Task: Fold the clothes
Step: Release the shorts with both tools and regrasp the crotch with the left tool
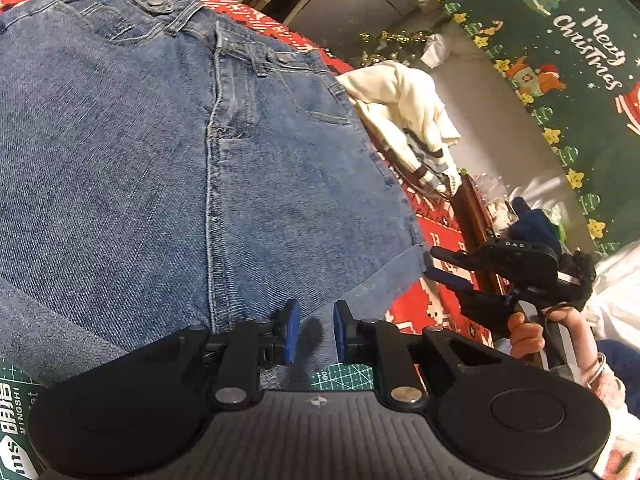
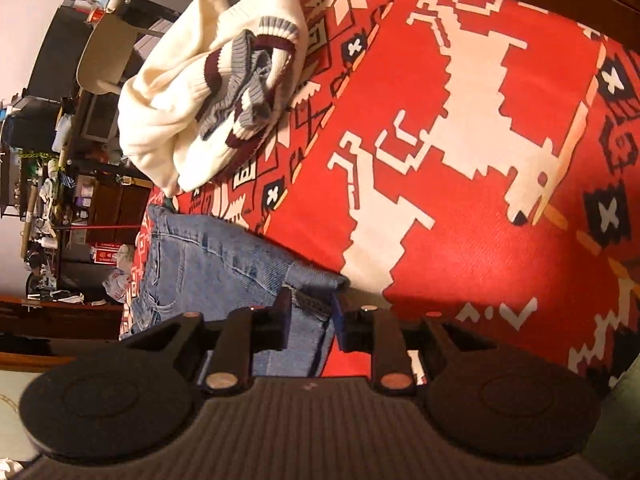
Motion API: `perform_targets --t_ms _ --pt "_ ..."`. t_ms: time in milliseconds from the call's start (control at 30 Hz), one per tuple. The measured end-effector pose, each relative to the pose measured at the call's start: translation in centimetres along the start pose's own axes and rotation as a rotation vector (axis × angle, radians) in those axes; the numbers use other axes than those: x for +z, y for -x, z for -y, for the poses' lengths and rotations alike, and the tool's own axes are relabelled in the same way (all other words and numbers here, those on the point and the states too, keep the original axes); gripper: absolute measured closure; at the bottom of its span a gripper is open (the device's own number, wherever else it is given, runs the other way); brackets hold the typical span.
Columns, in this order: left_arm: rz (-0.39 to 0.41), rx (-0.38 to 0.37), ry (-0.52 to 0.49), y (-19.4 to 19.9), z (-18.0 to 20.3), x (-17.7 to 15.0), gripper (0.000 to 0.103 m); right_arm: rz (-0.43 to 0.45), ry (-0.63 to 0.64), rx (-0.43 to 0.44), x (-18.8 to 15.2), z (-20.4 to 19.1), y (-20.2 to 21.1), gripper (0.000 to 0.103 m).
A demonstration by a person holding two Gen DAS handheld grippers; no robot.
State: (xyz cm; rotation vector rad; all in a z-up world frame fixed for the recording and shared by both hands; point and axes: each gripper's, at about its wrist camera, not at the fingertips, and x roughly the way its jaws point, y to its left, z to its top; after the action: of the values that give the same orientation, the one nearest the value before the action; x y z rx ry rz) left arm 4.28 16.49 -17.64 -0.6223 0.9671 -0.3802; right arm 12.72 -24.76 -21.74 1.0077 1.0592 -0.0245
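Blue jeans (image 1: 160,168) lie spread on the red patterned cloth (image 2: 460,200), waistband towards the far side. My left gripper (image 1: 315,332) sits at the near edge of the denim. A lighter fold of the fabric fills the narrow gap between its blue pads (image 1: 291,332), so it is shut on the jeans. My right gripper (image 1: 434,266) is at the hem corner on the right, held by a hand (image 1: 524,336). In the right wrist view the jeans' hem corner (image 2: 312,300) lies between that gripper's (image 2: 311,316) parted fingers, and the pads stand clear of it.
A cream sweater with maroon and grey stripes (image 2: 208,84) lies heaped beyond the jeans. A green cutting mat (image 1: 344,376) shows under the near edge. A green Christmas banner (image 1: 560,60) hangs at the right, and cluttered shelves (image 2: 60,184) stand past the table.
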Motion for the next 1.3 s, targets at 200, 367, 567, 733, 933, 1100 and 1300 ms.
perform_targets --t_ms 200,367,567,733,933,1100,1300 --pt "-0.010 -0.012 -0.030 0.0 0.5 -0.4 0.087 -0.016 0.017 -0.008 -0.3 -0.2 -0.1 0.078" --pt "-0.033 0.031 -0.030 -0.8 0.1 -0.6 0.089 0.003 -0.003 0.020 -0.3 0.1 0.1 0.078" --pt "-0.036 0.039 0.001 -1.0 -0.8 -0.6 0.096 0.025 -0.032 0.123 -0.4 0.2 0.7 0.078" --pt "-0.037 0.044 -0.007 -1.1 -0.8 -0.6 0.096 0.011 -0.020 0.080 -0.4 0.0 0.0 0.077" --pt "-0.040 0.044 -0.014 -1.2 -0.7 -0.6 0.096 0.024 0.068 0.009 -0.6 -0.9 -0.6 0.096" --pt "-0.043 0.060 -0.038 -1.2 -0.7 -0.7 0.098 0.075 0.072 -0.014 -0.5 -0.8 0.3 0.097" --pt "-0.045 0.066 -0.046 -1.3 -0.8 -0.6 0.100 0.074 0.053 -0.049 -0.3 -0.3 0.0 0.097"
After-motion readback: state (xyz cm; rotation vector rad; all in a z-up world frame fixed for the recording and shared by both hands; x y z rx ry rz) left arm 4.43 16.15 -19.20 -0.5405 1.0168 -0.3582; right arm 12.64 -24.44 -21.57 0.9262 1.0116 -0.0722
